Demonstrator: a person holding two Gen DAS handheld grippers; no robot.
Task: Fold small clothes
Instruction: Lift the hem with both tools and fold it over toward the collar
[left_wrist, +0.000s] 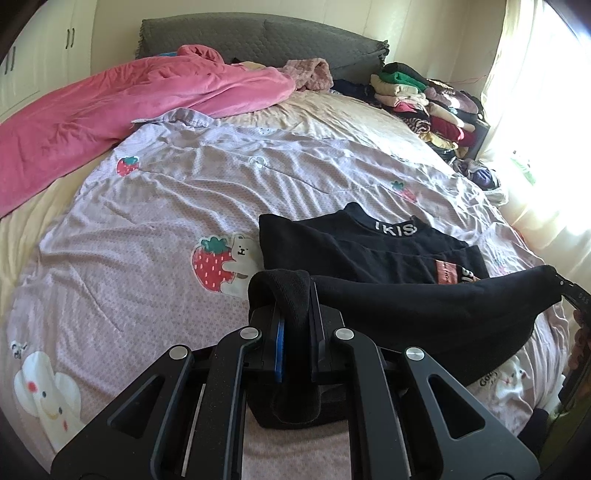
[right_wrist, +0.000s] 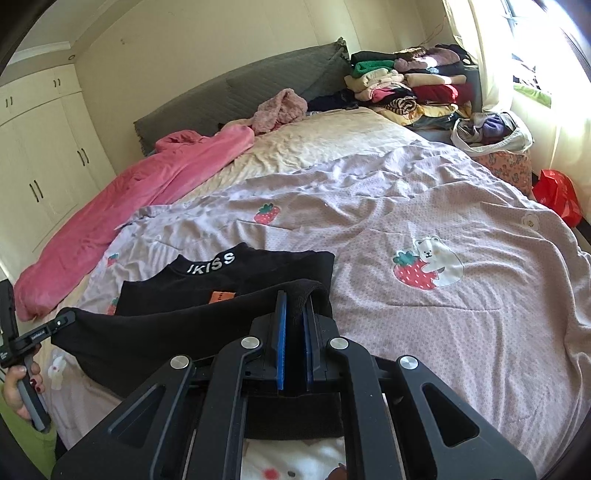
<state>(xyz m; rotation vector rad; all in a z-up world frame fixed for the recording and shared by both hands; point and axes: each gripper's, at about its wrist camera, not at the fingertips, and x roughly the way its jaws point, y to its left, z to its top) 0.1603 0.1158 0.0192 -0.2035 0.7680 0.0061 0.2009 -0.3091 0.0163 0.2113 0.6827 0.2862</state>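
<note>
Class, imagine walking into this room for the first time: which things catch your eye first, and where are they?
A black top lies on the strawberry-print quilt, its near edge lifted, pinched by the left tool and the right tool. A pink blanket sprawls along the bed's far side, and folded clothes are piled near the window.

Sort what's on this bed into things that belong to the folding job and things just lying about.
In the job: black top; left gripper; right gripper; strawberry-print quilt.
Lying about: pink blanket; stack of folded clothes; red bag.
</note>
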